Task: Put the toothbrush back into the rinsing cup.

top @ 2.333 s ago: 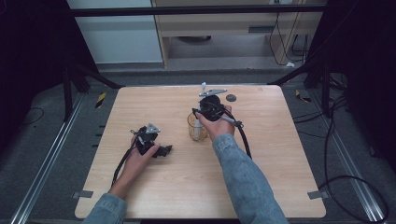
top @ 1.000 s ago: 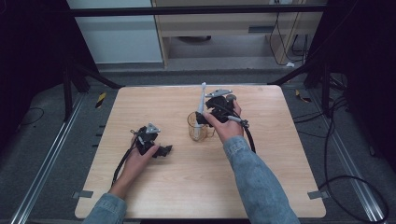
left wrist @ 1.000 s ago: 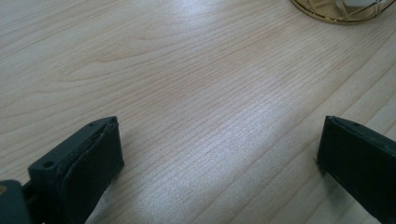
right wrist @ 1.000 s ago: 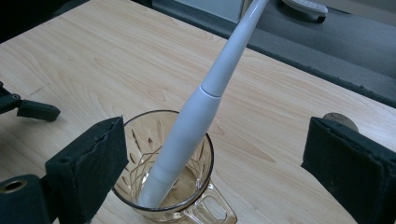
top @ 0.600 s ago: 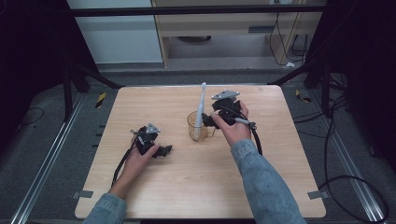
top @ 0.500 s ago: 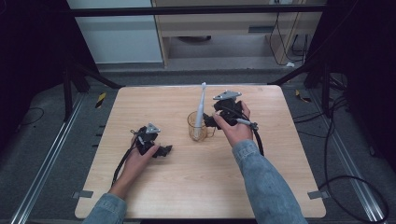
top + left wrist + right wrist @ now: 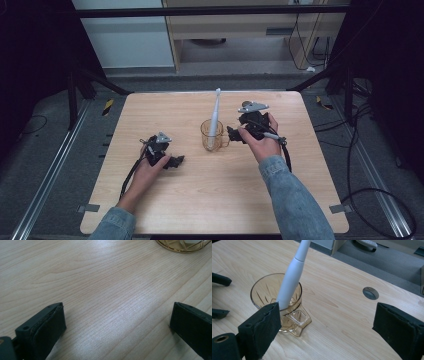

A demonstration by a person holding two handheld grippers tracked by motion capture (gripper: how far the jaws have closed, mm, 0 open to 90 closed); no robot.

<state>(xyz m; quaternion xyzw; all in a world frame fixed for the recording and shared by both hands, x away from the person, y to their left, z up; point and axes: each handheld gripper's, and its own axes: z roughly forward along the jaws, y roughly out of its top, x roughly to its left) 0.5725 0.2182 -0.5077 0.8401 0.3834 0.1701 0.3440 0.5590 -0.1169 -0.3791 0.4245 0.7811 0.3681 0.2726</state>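
Amber glass cup (image 7: 212, 135) upright near the middle of the wooden surface (image 7: 150, 210), handle turned toward the right side. White toothbrush (image 7: 215, 117) standing in it, lower end inside the cup, leaning on the rim with the upper end tilted toward the far edge; head end too small in the high view to make out bristles.

Right gripper (image 7: 234, 135) just beside the cup on its handle side, held in the right hand (image 7: 260, 142), grey plate on top, cable trailing back over the wrist. Jaws spread wide with nothing between them. Seen from the right gripper view: cup (image 7: 277, 303) and toothbrush (image 7: 291, 277) ahead and toward one jaw, square handle facing the camera, bare wood in the gap; possibly a jaw pad brushing the cup wall, but hard to tell from this angle. Round grommet (image 7: 370, 293) set in the wood farther off.

Left gripper (image 7: 176, 161) lying low on the surface, well apart from the cup on the left side, gripped by the left hand (image 7: 147, 167). Jaws wide open, empty, only wood grain between them in the left gripper view; curved gold-toned base of the cup (image 7: 183, 246) at the top edge there.
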